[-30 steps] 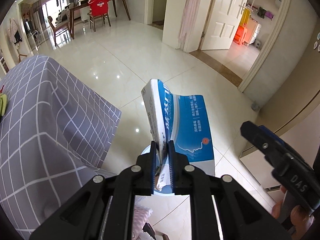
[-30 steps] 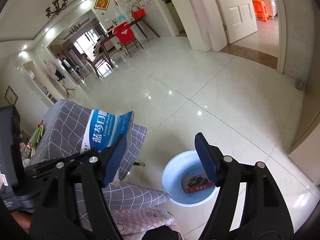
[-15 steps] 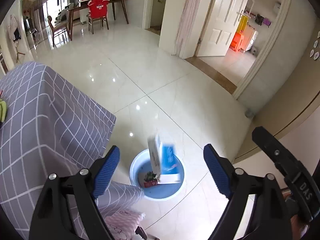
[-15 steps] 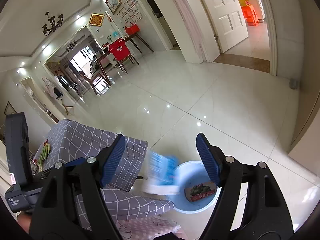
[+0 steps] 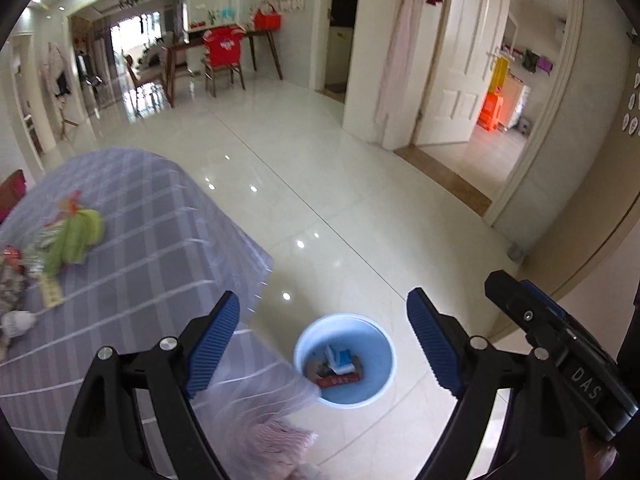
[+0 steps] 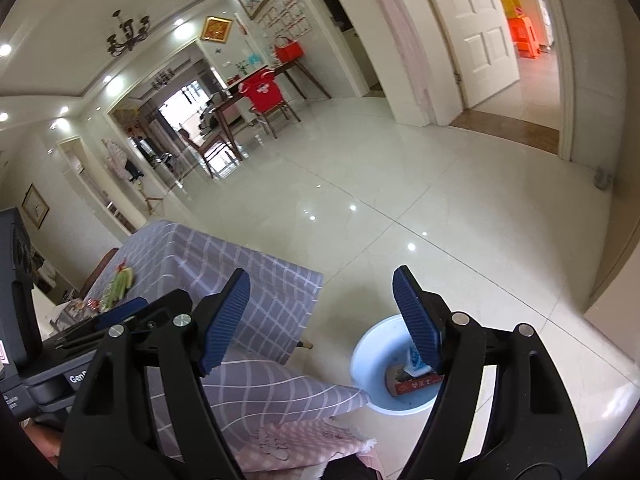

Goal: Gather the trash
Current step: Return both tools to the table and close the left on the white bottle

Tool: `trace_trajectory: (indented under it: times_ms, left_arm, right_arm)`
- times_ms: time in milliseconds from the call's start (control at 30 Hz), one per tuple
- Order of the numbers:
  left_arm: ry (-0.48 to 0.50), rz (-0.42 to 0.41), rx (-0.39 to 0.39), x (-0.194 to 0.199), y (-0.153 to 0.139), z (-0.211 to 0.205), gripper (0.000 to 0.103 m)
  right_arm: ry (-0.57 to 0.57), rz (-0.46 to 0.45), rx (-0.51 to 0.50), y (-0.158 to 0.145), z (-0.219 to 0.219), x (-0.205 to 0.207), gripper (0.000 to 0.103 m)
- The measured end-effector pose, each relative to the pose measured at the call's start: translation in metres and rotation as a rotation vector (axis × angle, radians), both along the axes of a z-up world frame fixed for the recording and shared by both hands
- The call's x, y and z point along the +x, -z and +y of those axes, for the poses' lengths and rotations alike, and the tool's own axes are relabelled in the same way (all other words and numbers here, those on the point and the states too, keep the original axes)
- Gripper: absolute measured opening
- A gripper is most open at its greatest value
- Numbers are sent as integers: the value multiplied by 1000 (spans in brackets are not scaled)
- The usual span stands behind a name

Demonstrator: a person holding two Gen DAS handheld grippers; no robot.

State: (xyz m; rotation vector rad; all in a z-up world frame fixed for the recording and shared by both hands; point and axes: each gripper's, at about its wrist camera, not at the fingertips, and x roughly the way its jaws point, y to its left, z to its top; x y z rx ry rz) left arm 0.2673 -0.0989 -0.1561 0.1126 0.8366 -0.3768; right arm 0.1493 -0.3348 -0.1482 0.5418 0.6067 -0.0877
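1. We've got the left gripper [image 5: 322, 340] wide open w/ nothing in it, blue pads spread far apart. Right gripper [image 6: 322, 316] same deal, gaping and empty.
2. Blue basin [image 5: 345, 359] sits on the floor tiles [image 5: 360, 200], just beside the table's draped corner. In the left wrist cam it's right between the jaws, a bit toward 5 o'clock from their midpoint. Inside: a blue-white box [image 5: 339, 358] and a red packet [image 5: 338, 379], so that bit of trash looks binned imo.
3. Right cam shows the same basin [image 6: 376, 350] at approx 4 o'clock, half hidden behind the right-side pad.
4. What's left: a trash pile [image 5: 60, 240] on the grey checked tablecloth [image 5: 152, 248], at 9 o'clock in the left cam, well apart from the jaws. Greenish crumpled thing, some wrappers, a small white lump nearer the edge. Blurry, can't ID pieces properly.
5. The key relation for the next grab, we reckon: the pile lies left and slightly ahead of the left jaws, and the left hand looks nearer to it. In the right cam the pile [image 6: 118, 286] sits way off at 9 o'clock, past the other tool's body.
6. Pile's long axis seems to run roughly toward-and-away from us along the table, so prob the left one swings left and comes in across it. No single piece stands out as easiest, tbh.
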Motion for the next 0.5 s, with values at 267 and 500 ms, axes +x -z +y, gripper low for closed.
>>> trace_trajectory:
  times_ms: [267, 500]
  left_arm:
    - [-139, -107, 109, -5, -27, 90, 84]
    - [-197, -136, 262, 4, -24, 193, 84]
  right_arm:
    - [-139, -23, -31, -25, 69, 22, 75]
    - [-306, -14, -69, -39, 154, 58, 76]
